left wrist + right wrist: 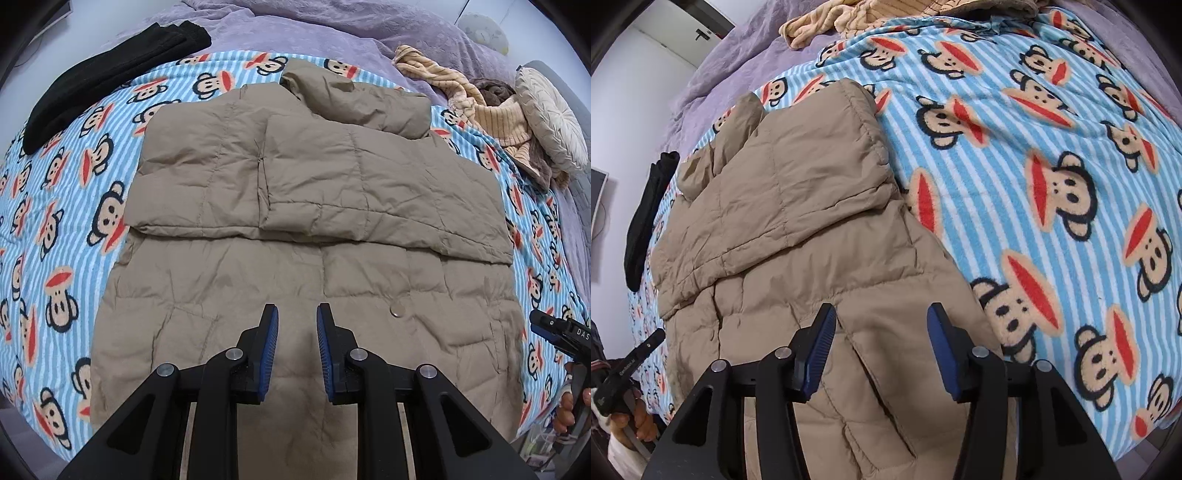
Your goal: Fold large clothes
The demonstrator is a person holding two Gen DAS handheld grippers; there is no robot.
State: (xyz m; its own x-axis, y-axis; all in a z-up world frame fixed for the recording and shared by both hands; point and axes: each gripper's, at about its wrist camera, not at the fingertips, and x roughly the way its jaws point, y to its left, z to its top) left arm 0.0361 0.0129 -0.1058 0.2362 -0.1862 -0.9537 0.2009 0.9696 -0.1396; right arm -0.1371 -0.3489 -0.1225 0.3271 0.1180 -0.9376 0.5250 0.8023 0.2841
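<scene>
A tan puffer jacket lies flat on a blue striped monkey-print blanket, with both sleeves folded across its chest and the hood at the far end. My left gripper hovers open and empty over the jacket's lower middle, near a snap button. My right gripper is open and empty above the jacket's lower right edge, by a pocket flap. The right gripper also shows at the left wrist view's right edge, and the left gripper at the right wrist view's left edge.
A folded black garment lies at the blanket's far left. A heap of beige clothes and a round cushion sit at the far right on a purple bedspread. The bed's near edge runs below the jacket hem.
</scene>
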